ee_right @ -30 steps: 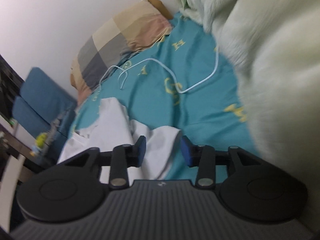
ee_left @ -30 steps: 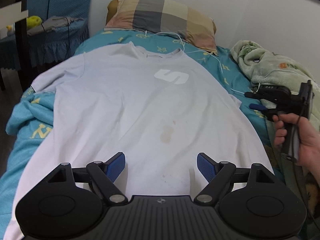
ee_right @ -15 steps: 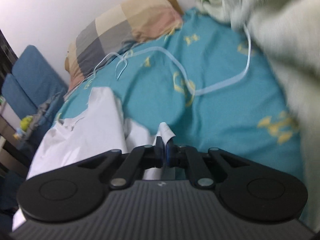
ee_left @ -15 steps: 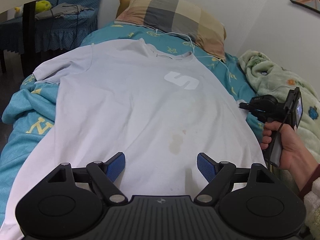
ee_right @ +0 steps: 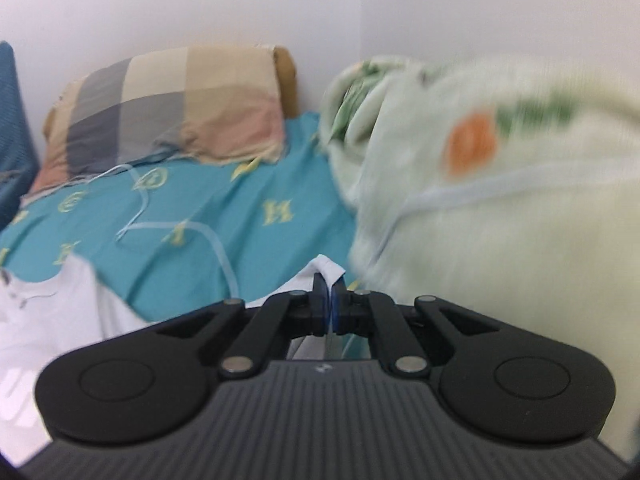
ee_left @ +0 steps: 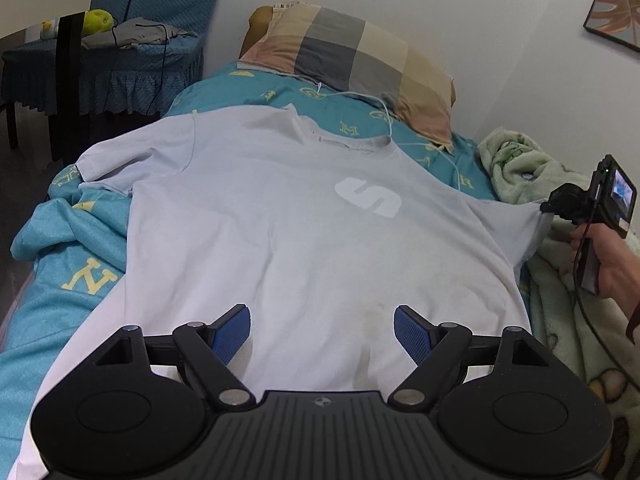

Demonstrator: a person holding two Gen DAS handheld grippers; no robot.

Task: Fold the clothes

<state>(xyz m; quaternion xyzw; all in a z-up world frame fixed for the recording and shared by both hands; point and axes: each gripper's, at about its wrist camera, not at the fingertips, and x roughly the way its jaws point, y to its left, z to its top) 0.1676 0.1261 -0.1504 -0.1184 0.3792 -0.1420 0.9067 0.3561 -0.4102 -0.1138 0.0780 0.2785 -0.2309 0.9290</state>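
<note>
Left wrist view: white T-shirt (ee_left: 280,232) lay face up and mostly flat on the bed (ee_left: 52,272), collar toward the checked pillow (ee_left: 352,64), hem toward the camera. Left gripper (ee_left: 322,330) hovered over the hem end of the T-shirt, jaws wide apart, nothing between the blue pads (ee_left: 232,330). On the side of the T-shirt away from the blue chair (ee_left: 120,40), the right gripper (ee_left: 546,208) had the sleeve tip pinched and pulled up and outward off the bed; a hand (ee_left: 608,264) held its handle. The opposite sleeve lay flat on the bedsheet. A green blanket (ee_left: 516,168) was bunched just beyond the lifted sleeve. Faint yellowish stain on the T-shirt front, below the white logo.

Right wrist view: blurred. Right gripper (ee_right: 329,304) was clamped shut on a small fold of the T-shirt (ee_right: 40,320) sleeve edge, white cloth poking up past the pads. Pillow (ee_right: 168,108) lay beyond the T-shirt, blanket (ee_right: 500,220) close on the far side of the sleeve. A thin white cable (ee_right: 216,248) ran over the bedsheet between T-shirt and pillow.

Handling, as a judgement: thin, light, limp cotton, no stiffness, so it will sag and drag rather than hold shape. Pinch at seams or hems, sleeve tip and hem corner, where doubled cloth gives more bite. Single-layer grips may slip.
</note>
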